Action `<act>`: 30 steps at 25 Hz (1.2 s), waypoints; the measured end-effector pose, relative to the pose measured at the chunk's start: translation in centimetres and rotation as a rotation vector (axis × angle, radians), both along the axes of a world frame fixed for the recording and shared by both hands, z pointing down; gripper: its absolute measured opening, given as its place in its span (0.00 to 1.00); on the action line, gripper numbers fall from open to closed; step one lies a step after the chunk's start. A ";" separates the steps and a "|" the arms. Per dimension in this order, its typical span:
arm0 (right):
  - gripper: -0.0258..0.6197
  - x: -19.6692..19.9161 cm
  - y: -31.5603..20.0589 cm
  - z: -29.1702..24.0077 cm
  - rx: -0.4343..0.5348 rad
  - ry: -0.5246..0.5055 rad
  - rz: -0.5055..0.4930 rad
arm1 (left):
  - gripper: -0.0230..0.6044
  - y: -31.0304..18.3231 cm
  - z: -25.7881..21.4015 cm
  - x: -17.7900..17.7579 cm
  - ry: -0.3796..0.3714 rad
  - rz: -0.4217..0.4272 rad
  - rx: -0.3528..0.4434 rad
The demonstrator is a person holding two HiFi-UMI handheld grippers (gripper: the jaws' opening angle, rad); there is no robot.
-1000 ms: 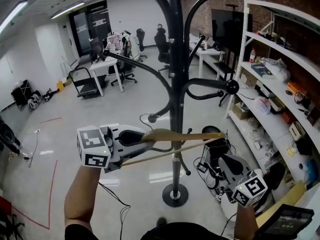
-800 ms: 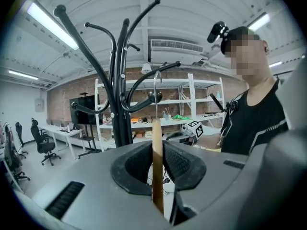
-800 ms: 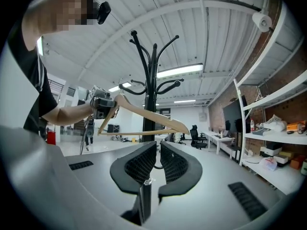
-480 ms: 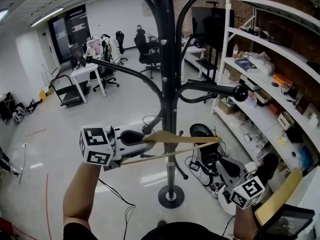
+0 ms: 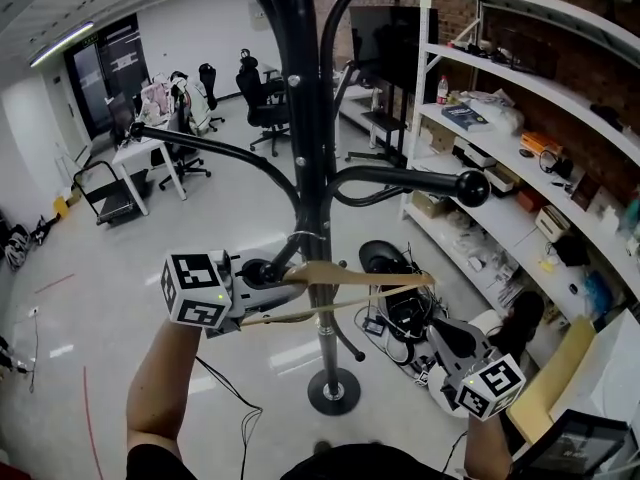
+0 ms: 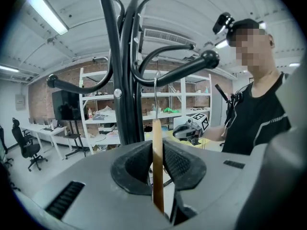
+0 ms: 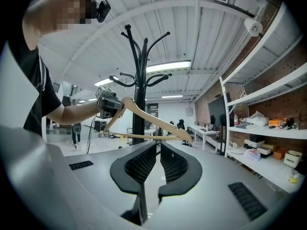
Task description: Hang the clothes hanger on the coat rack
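While left gripper (image 5: 268,273) pinches pale wooden clothes hanger (image 5: 370,279) beside black metal coat rack (image 5: 305,158), hook (image 6: 155,99) seemingly just under peg arm (image 6: 192,67); next: seat hook, release; right gripper (image 5: 447,340) jaws nearly together, empty.

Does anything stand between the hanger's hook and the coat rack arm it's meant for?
Nothing visible does. The left tongs grip the hanger, and its hook reaches up to a coat rack arm; whether it rests on it is unclear.
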State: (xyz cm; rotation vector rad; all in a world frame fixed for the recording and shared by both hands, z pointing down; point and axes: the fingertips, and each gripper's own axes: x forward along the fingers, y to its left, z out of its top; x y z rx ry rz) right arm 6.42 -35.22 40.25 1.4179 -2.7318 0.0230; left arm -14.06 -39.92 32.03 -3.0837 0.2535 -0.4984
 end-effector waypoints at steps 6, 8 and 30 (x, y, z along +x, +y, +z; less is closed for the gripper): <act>0.06 0.6 0.0 0.2 -0.006 0.001 0.020 | 0.12 -0.5 0.9 0.1 -0.007 0.010 -0.018; 0.05 0.4 0.0 0.3 -0.006 0.000 0.013 | 0.12 -0.9 1.1 -0.2 -0.015 0.005 -0.013; 0.06 -0.8 -0.5 -0.4 0.013 -0.013 -0.095 | 0.29 -1.1 -1.6 -3.8 0.219 -0.257 0.152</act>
